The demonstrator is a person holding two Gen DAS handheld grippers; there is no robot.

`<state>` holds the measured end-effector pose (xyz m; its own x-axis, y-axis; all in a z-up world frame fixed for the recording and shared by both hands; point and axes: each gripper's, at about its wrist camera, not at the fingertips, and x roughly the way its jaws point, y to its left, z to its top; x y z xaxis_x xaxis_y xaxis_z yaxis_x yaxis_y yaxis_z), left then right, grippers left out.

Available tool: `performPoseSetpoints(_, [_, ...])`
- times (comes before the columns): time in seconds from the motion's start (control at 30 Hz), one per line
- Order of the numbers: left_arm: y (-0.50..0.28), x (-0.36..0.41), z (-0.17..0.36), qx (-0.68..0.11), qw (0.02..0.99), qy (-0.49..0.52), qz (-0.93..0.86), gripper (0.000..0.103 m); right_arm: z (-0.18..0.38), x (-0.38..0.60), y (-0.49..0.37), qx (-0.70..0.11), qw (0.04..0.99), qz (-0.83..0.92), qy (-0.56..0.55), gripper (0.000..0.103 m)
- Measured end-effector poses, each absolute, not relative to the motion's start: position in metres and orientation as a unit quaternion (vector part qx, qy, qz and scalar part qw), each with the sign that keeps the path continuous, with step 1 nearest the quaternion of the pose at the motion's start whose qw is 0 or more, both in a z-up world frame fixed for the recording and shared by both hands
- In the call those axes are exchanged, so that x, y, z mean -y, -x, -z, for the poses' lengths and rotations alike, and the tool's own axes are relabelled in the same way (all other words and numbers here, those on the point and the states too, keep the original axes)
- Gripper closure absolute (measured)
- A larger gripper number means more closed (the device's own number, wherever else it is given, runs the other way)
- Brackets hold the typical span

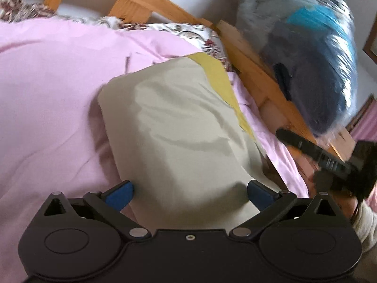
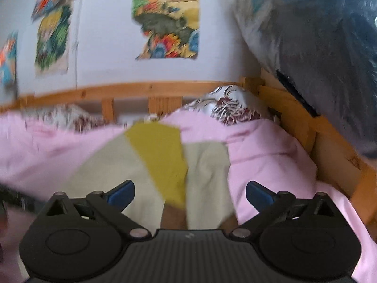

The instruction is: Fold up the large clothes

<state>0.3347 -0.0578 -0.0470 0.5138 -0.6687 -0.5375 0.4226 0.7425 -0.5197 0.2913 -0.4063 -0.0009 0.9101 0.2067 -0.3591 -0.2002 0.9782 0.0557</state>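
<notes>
Claws (image 1: 189, 194) (image 2: 190, 194) spread, garment (image 1: 179, 127) seemingly folded, blurred

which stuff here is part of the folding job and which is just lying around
Part of the job:
- beige garment with its yellow panel, lying on the bed
- left gripper, open
- right gripper, open

Just lying about:
- pink bedsheet
- flowered pillow
- wooden bed frame
- plastic-wrapped bundle
- posters on the wall
</notes>
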Motion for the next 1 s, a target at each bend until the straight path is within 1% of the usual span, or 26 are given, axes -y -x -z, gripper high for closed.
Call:
performPoseSetpoints(0.1, [-0.344, 0.056, 0.052, -0.385, 0.846, 0.185, 0.318, 0.001, -0.001, 0.427, -0.338, -0.223, 0.962, -0.141, -0.071, 0.000])
performPoseSetpoints(0.23, [-0.350, 0.054, 0.056, -0.390, 0.840, 0.192, 0.323, 0.001, 0.023, 0.455, -0.400, -0.274, 0.938, -0.157, -0.144, 0.000])
performPoseSetpoints(0.37, [-0.351, 0.050, 0.060, -0.392, 0.837, 0.200, 0.325, 0.001, 0.050, 0.471, -0.433, -0.314, 0.911, -0.172, -0.204, 0.000])
performPoseSetpoints(0.57, [-0.355, 0.046, 0.064, -0.403, 0.827, 0.211, 0.330, 0.001, 0.049, 0.459, -0.416, -0.292, 0.907, -0.227, -0.203, 0.001])
performPoseSetpoints(0.7, [-0.357, 0.040, 0.070, -0.420, 0.813, 0.232, 0.330, 0.001, 0.036, 0.422, -0.391, -0.266, 0.930, -0.227, -0.108, 0.000])
performPoseSetpoints(0.77, [-0.356, 0.037, 0.073, -0.425, 0.809, 0.239, 0.328, 0.001, 0.029, 0.394, -0.374, -0.246, 0.943, -0.225, -0.024, 0.004])
performPoseSetpoints(0.8, [-0.355, 0.037, 0.073, -0.425, 0.810, 0.238, 0.326, 0.001, 0.027, 0.381, -0.365, -0.236, 0.944, -0.231, 0.015, 0.007])
performPoseSetpoints(0.9, [-0.352, 0.038, 0.071, -0.419, 0.818, 0.230, 0.319, 0.001, 0.025, 0.345, -0.343, -0.206, 0.943, -0.230, 0.122, 0.008])
performPoseSetpoints(1.0, [-0.351, 0.038, 0.069, -0.420, 0.821, 0.227, 0.314, 0.001, 0.026, 0.334, -0.329, -0.187, 0.941, -0.229, 0.165, 0.008])
